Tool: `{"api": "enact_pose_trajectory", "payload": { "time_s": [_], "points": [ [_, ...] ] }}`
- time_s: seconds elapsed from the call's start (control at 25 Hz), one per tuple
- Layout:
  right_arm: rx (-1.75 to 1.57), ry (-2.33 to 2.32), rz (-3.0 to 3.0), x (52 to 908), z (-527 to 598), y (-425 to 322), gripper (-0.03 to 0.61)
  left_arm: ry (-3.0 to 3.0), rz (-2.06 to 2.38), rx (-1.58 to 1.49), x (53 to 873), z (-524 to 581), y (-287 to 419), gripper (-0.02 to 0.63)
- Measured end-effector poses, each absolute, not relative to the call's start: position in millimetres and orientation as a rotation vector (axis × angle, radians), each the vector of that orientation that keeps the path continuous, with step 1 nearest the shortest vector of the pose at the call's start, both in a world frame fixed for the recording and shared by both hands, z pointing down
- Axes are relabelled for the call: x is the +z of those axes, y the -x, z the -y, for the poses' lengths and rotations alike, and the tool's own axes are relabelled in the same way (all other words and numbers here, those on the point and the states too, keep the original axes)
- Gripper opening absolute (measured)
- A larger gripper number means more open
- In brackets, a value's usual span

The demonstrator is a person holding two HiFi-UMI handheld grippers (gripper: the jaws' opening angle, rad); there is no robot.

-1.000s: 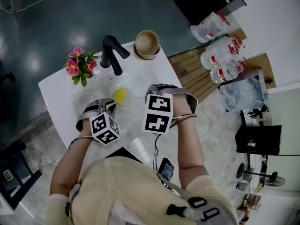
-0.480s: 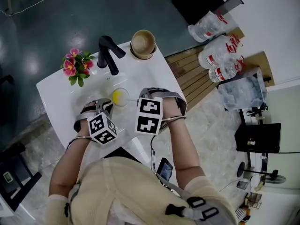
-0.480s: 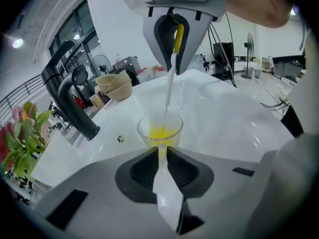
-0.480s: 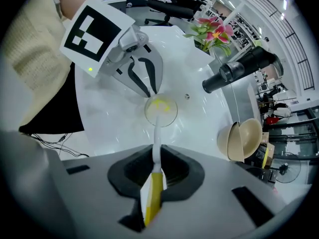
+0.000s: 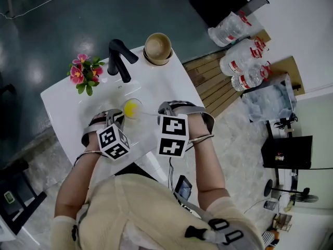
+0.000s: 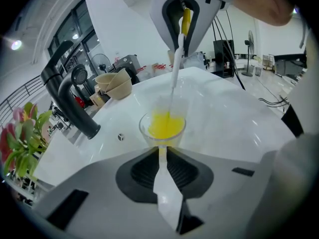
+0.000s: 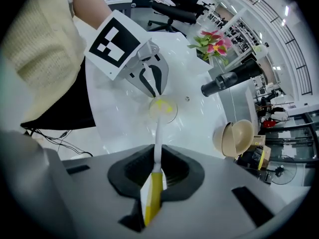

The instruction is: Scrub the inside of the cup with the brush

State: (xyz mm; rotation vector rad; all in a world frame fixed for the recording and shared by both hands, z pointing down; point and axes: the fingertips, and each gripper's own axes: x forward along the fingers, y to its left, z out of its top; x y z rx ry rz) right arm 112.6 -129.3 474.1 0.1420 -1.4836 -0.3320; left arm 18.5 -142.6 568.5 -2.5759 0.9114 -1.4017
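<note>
Surface: white counter (image 5: 161,87); black tap (image 5: 120,61) at the far edge, pink flowers (image 5: 86,73) toward the far left corner, stacked beige bowls (image 5: 157,48) at the far right corner.
Cup: clear glass cup (image 5: 132,107) (image 6: 162,128) (image 7: 163,109), upright, about mid-counter, between the tap and the near edge; well apart from the bowls and flowers.
Brush: slim brush with white stem and yellow grip (image 6: 175,68) (image 7: 157,138); yellow bristle head down inside the cup, low in it; contact with the base not resolvable.
Left gripper (image 5: 124,114) (image 6: 162,151): jaws nearly together, just been closing further; tips nipping the cup's near wall at the rim. Reads as a steadying hold.
Right gripper (image 5: 162,108) (image 7: 158,161) (image 6: 183,29): jaws pinching the yellow grip; white stem running out past the tips and down into the cup. Pointed steeply down, just right of the cup in the head view.
Step in hand: scrubbing proper, by judgement. Head in the cup, cup braced.
Progress: not readable; no suds or residue discernible through the glass.
Next move calls for: short strokes or twists of the head against the inner wall and base, stem held off the rim to avoid levering the cup over; firm hold needed on the left, thin glass on a slick counter likely to slide.
</note>
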Motion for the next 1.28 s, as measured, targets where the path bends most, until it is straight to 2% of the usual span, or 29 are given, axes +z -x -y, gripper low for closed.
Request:
{"api": "enact_pose_trajectory", "payload": {
  "time_s": [0.56,1.28],
  "points": [
    [-0.367,-0.176,1.507,435.9,132.6,-113.6,0.049,2.574,-0.932,-1.412,568.3,143.2,-16.6,0.057],
    [-0.143,-0.215,1.557,476.1,140.5,-127.6,0.049,2.556,-0.916,-1.396,565.8,136.2,-24.9,0.057]
  ]
}}
